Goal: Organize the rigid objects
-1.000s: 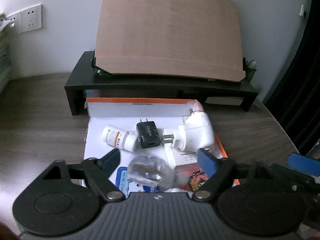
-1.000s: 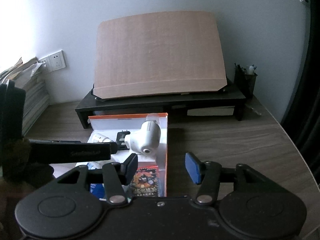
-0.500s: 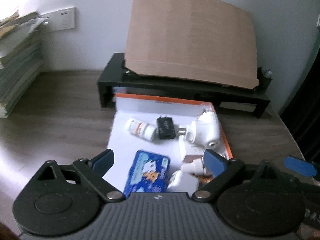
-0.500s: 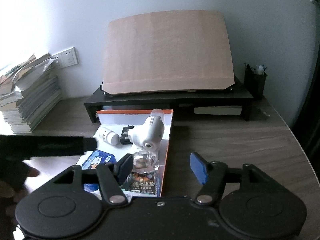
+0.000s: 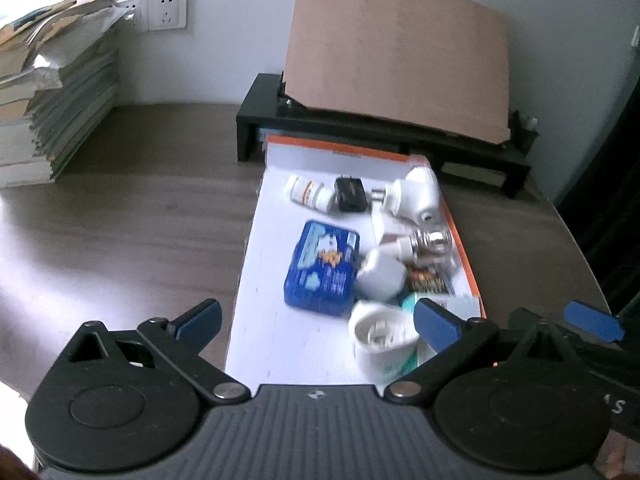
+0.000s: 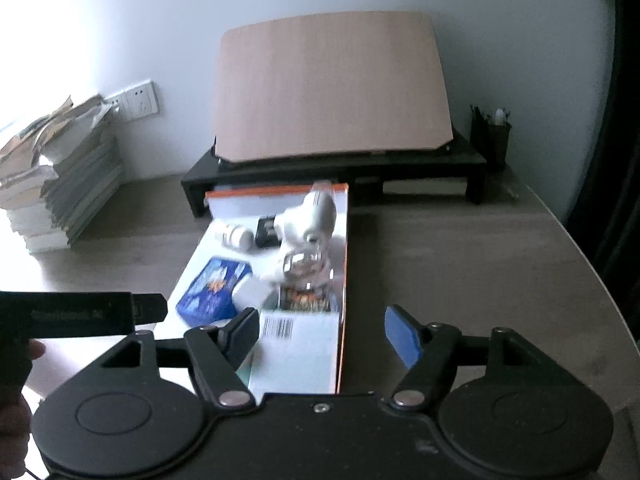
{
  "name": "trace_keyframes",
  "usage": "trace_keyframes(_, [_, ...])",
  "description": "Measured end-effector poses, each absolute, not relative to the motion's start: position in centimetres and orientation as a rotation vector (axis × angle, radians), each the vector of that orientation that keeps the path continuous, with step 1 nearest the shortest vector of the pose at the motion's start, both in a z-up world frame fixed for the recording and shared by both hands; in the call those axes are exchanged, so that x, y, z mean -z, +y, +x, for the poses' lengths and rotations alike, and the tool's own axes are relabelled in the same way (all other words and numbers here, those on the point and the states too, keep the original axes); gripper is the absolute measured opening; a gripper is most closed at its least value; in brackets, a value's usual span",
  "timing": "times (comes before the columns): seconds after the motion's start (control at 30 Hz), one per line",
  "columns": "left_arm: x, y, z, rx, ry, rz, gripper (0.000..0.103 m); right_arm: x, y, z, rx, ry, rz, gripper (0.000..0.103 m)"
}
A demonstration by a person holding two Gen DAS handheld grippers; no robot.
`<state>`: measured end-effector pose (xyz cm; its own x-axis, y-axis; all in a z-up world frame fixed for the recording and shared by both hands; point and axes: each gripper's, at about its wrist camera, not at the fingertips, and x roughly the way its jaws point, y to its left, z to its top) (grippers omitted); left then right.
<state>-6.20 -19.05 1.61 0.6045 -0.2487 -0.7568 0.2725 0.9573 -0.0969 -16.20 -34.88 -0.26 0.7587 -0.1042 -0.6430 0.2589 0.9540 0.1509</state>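
Observation:
A white box with an orange rim [image 5: 272,320] [image 6: 343,280] lies on the desk. It holds a pill bottle [image 5: 310,194], a black charger [image 5: 350,194], a white plug adapter [image 5: 416,196], a blue pack [image 5: 324,268], a clear bottle [image 5: 430,240], a white cube [image 5: 380,276] and a round white plug [image 5: 380,334]. My left gripper [image 5: 318,318] hangs above the box's near end, its jaws opening, gripping nothing. My right gripper [image 6: 323,332] hovers over the box's right wall, its jaws opening too, with nothing held.
Behind the box stands a black desk riser [image 5: 384,136] with a brown board [image 5: 396,56] leaning on it. A stack of books [image 5: 52,108] fills the far left by wall sockets [image 5: 166,10]. A pen holder [image 6: 490,136] stands at the back right.
Both grippers have drawn back from the box and their jaws stand wider. The clear bottle that was between the left fingers now lies in the box. More of the desk's left side shows.

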Motion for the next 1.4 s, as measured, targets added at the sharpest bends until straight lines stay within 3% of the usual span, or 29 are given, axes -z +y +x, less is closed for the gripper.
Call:
trace_keyframes(0.47, [-1.6, -18.2, -10.4, 0.329, 0.870, 0.069, 0.103, 0.1, -32.9, -20.5, 0.246, 0.700, 0.253, 0.083])
trace_keyframes(1.4, [-1.2, -18.7, -11.2, 0.332, 0.872, 0.060, 0.103, 0.4, -32.7, -20.9, 0.245, 0.705, 0.233, 0.084])
